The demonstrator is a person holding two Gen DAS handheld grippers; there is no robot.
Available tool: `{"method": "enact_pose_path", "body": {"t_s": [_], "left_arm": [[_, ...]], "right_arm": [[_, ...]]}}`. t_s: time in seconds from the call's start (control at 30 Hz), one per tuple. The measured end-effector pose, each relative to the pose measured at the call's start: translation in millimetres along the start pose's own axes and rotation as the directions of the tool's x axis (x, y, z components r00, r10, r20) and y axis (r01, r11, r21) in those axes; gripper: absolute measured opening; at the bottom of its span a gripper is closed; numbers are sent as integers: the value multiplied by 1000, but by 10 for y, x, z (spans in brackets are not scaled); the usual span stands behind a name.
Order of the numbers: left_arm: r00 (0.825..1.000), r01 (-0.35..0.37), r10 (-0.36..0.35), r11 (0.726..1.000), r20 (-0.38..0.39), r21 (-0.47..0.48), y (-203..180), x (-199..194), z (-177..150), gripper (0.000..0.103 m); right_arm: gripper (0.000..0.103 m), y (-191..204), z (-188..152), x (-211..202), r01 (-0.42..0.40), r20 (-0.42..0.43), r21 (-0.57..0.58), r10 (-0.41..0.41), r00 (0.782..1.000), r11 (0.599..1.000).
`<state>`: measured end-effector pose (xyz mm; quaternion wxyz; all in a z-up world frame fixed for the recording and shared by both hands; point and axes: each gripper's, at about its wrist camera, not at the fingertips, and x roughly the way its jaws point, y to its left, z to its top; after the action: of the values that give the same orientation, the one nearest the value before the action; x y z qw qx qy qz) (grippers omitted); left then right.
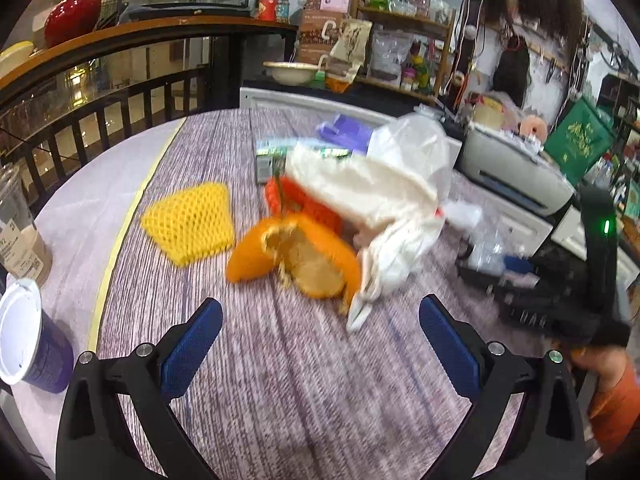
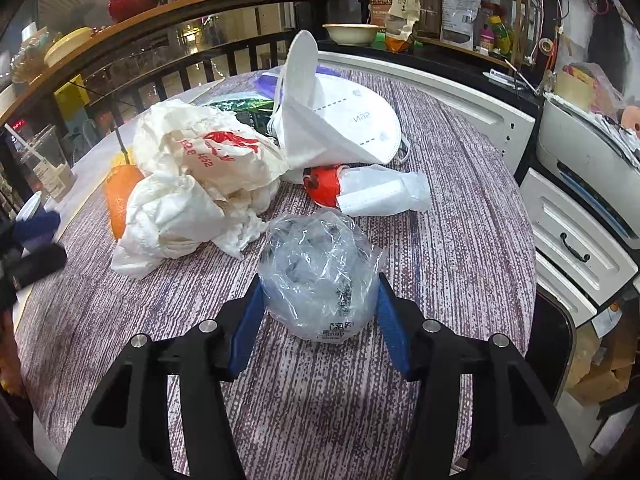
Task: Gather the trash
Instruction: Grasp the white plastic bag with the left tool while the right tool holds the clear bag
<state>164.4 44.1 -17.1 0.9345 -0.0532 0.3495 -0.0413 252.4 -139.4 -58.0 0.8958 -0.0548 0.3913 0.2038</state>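
Trash lies on a round table [image 2: 460, 240]. In the right wrist view my right gripper [image 2: 318, 312] has its blue fingers against both sides of a crumpled clear plastic bag [image 2: 320, 272], shut on it. Beyond lie a crumpled white bag with red print [image 2: 208, 160], a white face mask [image 2: 340, 120] and a red ball in a white wrapper [image 2: 324, 188]. In the left wrist view my left gripper [image 1: 320, 344] is open and empty, just short of an orange peel [image 1: 296, 256]. A yellow foam net [image 1: 190, 222] lies to its left. The right gripper also shows in the left wrist view [image 1: 540, 292].
A blue cup with a white lid [image 1: 28, 344] and a clear iced-coffee cup [image 1: 20, 232] stand at the table's left edge. A white printer [image 1: 516, 172] and drawers [image 2: 580, 248] stand to the right. A dark railing [image 1: 120, 108] runs behind the table.
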Motion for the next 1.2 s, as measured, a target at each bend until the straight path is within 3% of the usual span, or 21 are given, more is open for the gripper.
{"method": "enact_pose_path", "body": {"t_s": [0.23,0.5,0.63,0.7,0.93,1.2], "left_arm": [[998,67,-67,998,15,-7,-254,124,480,94],[987,88,-104,988,-124,-127,-244,566,742,91],[964,122,-175,959,-200,-254,-114,820,774,86],[957,129,-198,944,-212,-304,-73,897,788,78],[962,130,-188,954,-201,-271,-145,904,845,64],[978,119,-145,978,-149,-171,-275,699,777,40]], "right_arm": [[54,9,-77,-176,9,42,-4,-9,999,1000],[54,63,-218,-467,34,111,-54,-27,993,998],[54,70,-271,-512,36,122,-64,-28,992,997],[54,77,-292,-514,39,126,-67,-30,992,997],[54,58,-337,-504,52,127,-62,-44,991,997],[54,4,-366,-514,40,133,-30,-36,990,999]]}}
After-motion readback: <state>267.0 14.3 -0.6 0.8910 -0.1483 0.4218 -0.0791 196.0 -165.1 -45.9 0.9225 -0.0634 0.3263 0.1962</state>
